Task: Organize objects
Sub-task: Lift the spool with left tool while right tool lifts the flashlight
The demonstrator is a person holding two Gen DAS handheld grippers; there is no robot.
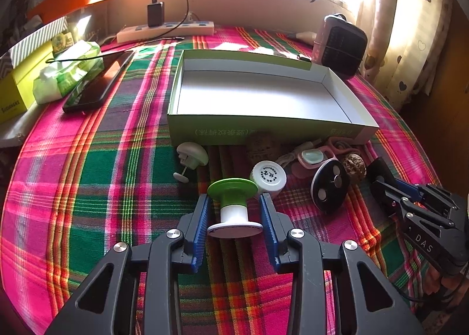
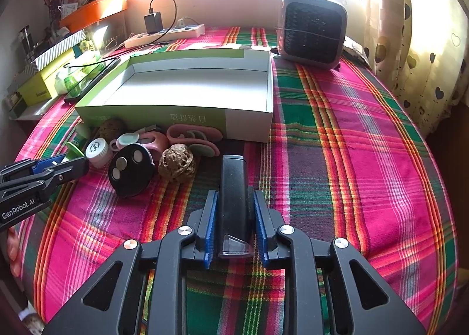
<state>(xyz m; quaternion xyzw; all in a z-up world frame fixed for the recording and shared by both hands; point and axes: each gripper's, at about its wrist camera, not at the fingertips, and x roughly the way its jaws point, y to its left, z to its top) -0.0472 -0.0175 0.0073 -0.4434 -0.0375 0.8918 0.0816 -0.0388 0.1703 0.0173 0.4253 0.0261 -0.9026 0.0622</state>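
My left gripper (image 1: pixel 234 197) is shut on a green-and-white spool (image 1: pixel 233 203), its blue pads pressing the white base flange. My right gripper (image 2: pixel 234 192) is shut on a black oblong device (image 2: pixel 233 188) that lies lengthwise between the pads. An empty green-and-white cardboard box (image 1: pixel 263 126) sits open just beyond both grippers. In front of it lie a white round jar (image 1: pixel 268 176), a black disc with three metal studs (image 2: pixel 132 169), a walnut (image 2: pixel 177 162), a white mushroom-shaped plug (image 1: pixel 192 156) and pink clips (image 2: pixel 193 132).
A plaid cloth (image 2: pixel 351 144) covers the table. A dark phone (image 1: pixel 96 82), a tissue pack (image 1: pixel 67 71) and a yellow box (image 1: pixel 17 85) lie at the left. A power strip (image 1: pixel 164 30) runs along the back wall. A small fan (image 2: pixel 312 30) stands at the back right.
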